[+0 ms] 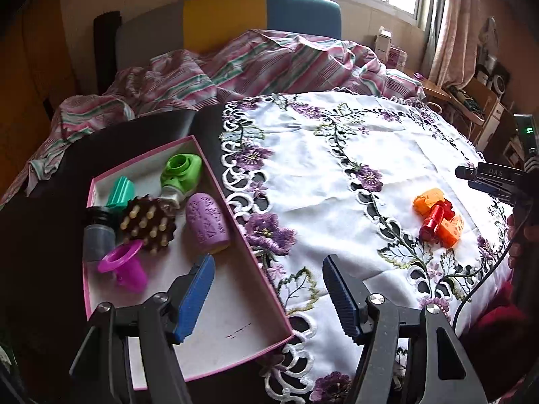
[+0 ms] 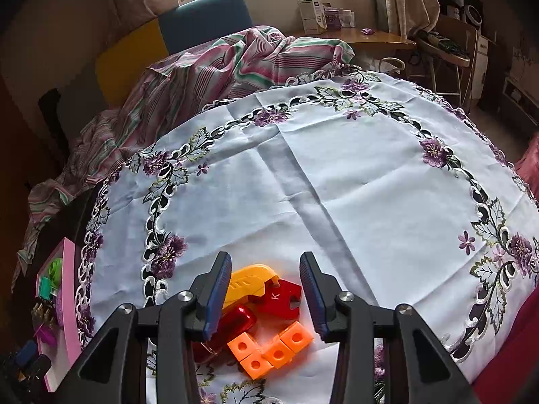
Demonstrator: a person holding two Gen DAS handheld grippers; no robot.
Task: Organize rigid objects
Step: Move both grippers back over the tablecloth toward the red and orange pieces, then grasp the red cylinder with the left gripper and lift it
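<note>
With four pieces heaped tight between the jaws, easy to nudge one and scatter the rest. Right gripper [image 2: 266,289] spread, nothing pinched, poised over the pile on the embroidered tablecloth [image 2: 337,175]: glossy red cylinder [image 2: 235,320], red notched block [image 2: 279,298], yellow curved piece [image 2: 252,281], orange cube cluster [image 2: 269,348] (hard, slick plastic). Left gripper [image 1: 269,289] also spread and empty, above the pink box [image 1: 235,303] rim.
</note>
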